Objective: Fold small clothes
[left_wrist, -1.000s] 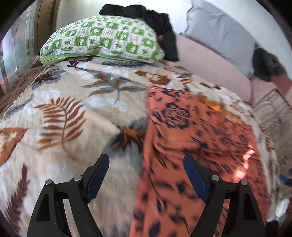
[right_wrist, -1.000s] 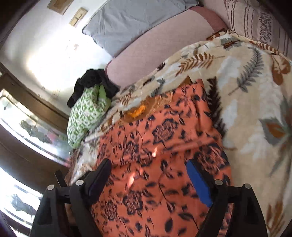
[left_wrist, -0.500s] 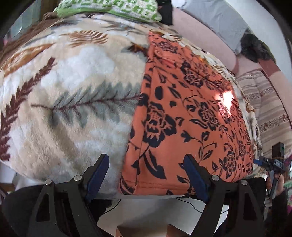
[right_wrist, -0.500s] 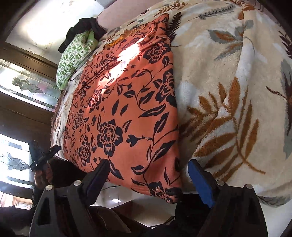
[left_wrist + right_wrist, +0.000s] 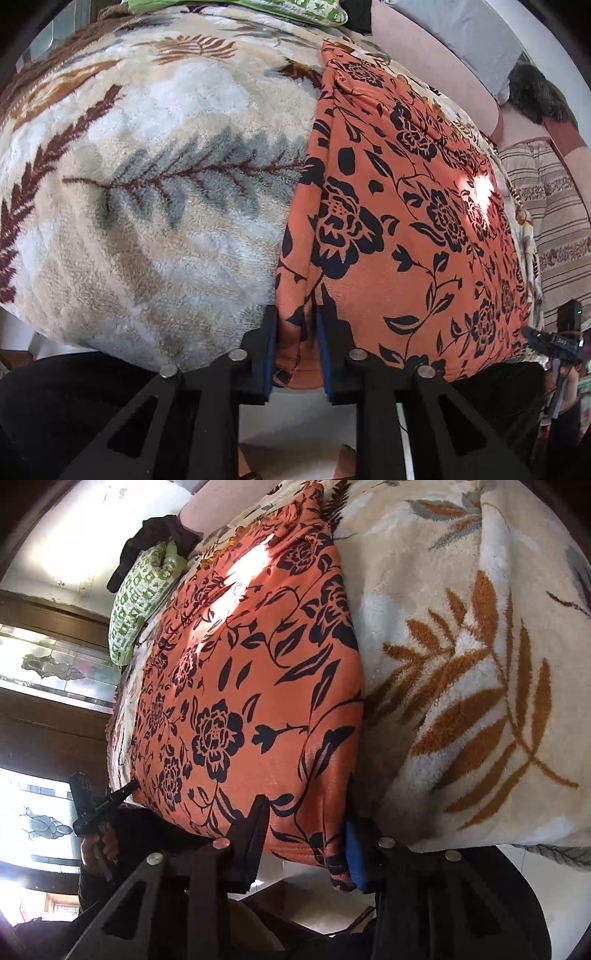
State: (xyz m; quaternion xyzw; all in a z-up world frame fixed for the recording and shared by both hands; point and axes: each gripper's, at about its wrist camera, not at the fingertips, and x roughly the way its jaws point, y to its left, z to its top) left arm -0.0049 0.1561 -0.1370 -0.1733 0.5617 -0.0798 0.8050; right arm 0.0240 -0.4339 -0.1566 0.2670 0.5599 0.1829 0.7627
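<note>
Both grippers are now seen closed in on the near hem of the orange floral garment [image 5: 399,206], where half a second ago their jaws stood wide apart. A plush leaf-patterned blanket [image 5: 147,192] covers the bed, with a green patterned pillow [image 5: 142,590] and dark clothing [image 5: 159,537] lying at its far end, beyond the garment. Etched glass panels [image 5: 48,668] in dark wood frames are seen to the left of the right gripper. The left gripper [image 5: 295,354] is clamped on the garment's near left corner, fabric bunched between its blue pads [image 5: 322,343]. The right gripper [image 5: 304,843] is narrowed around the near right corner, the hem held between its jaws.
</note>
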